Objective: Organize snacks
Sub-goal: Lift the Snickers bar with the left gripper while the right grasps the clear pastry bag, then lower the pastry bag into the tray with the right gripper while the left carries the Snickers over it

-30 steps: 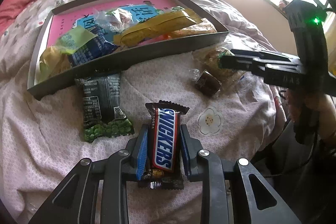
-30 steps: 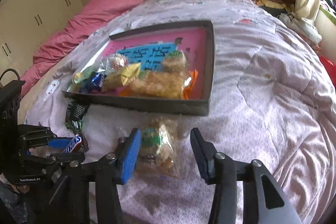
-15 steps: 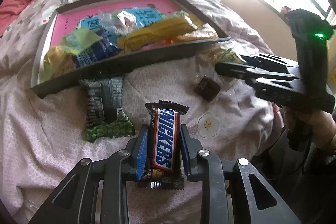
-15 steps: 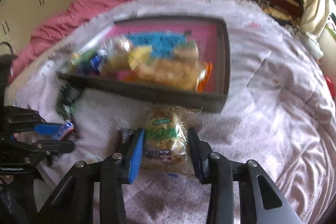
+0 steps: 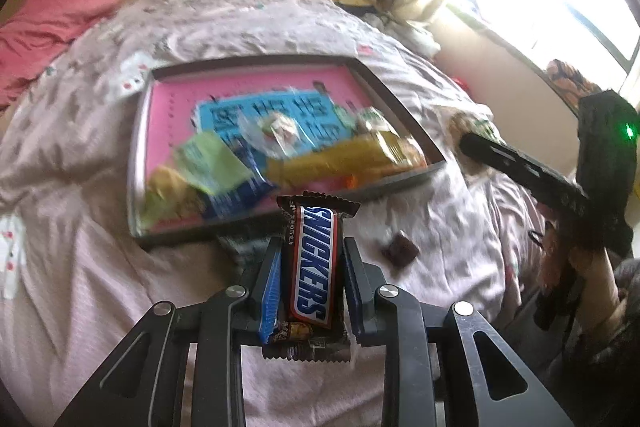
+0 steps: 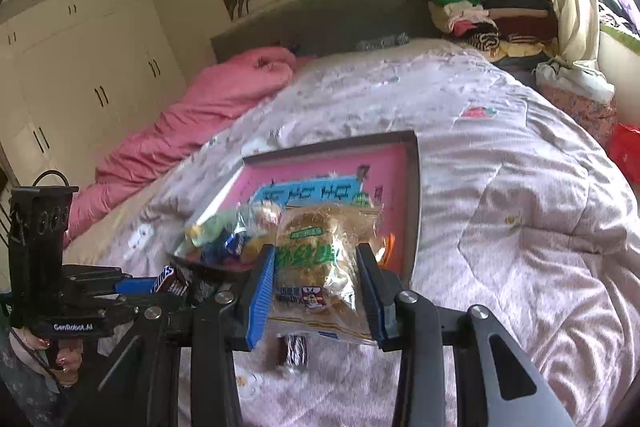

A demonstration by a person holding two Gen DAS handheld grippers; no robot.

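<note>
My left gripper (image 5: pixel 310 259) is shut on a Snickers bar (image 5: pixel 314 259) and holds it above the quilt, just in front of the tray's near rim. My right gripper (image 6: pixel 318 267) is shut on a clear bag of golden pastry (image 6: pixel 320 259) and holds it lifted in front of the tray. The grey tray (image 5: pixel 138 147) with a pink floor lies on the bed and holds several wrapped snacks (image 5: pixel 344 155). It also shows in the right wrist view (image 6: pixel 414 195). A small dark wrapped sweet (image 5: pixel 400 251) lies on the quilt at the right of the Snickers.
A green-black snack packet (image 5: pixel 240 247) lies on the quilt behind my left fingers, mostly hidden. A pink blanket (image 6: pixel 200 115) lies at the bed's far left. Folded clothes (image 6: pixel 480 15) are stacked by the headboard. The right gripper's body (image 5: pixel 560 187) sits at the right.
Both grippers have risen off the quilt with their loads. The right gripper closed on the pastry bag and lifted it. The left one carried the Snickers towards the tray.
</note>
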